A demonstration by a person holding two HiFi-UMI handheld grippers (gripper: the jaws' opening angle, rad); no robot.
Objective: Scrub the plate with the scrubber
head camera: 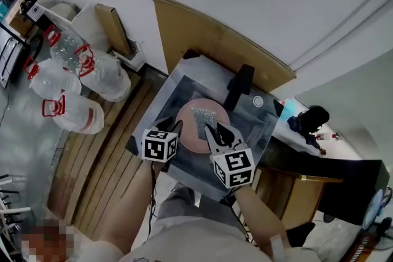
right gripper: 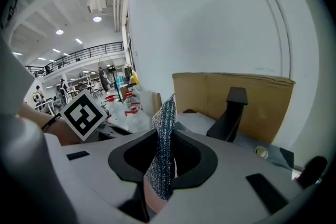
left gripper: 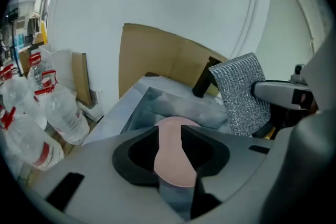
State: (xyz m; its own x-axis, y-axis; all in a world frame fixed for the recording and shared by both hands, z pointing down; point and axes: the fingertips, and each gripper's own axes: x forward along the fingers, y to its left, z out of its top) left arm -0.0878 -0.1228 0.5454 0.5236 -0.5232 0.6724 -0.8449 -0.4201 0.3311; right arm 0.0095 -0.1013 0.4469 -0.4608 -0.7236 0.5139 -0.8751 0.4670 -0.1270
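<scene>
The left hand-held gripper (head camera: 173, 126) has its jaws spread at the near left rim of the pink plate (head camera: 190, 139). In the left gripper view the plate's pink surface fills the gap between them, and neither pad can be seen pressing on it. The right hand-held gripper (head camera: 214, 131) is pinched on a grey mesh scrubber (head camera: 202, 115), which stands up between its jaws and, in the head view, hangs over the middle of the plate. The plate lies flat in the basin of a grey metal sink (head camera: 164, 95). A black faucet (head camera: 239, 86) rises at the sink's far edge, with a sheet of brown cardboard (head camera: 202, 27) against the white wall behind it. Well to the left, clear bags of water bottles (head camera: 73, 110) lie on the floor.
</scene>
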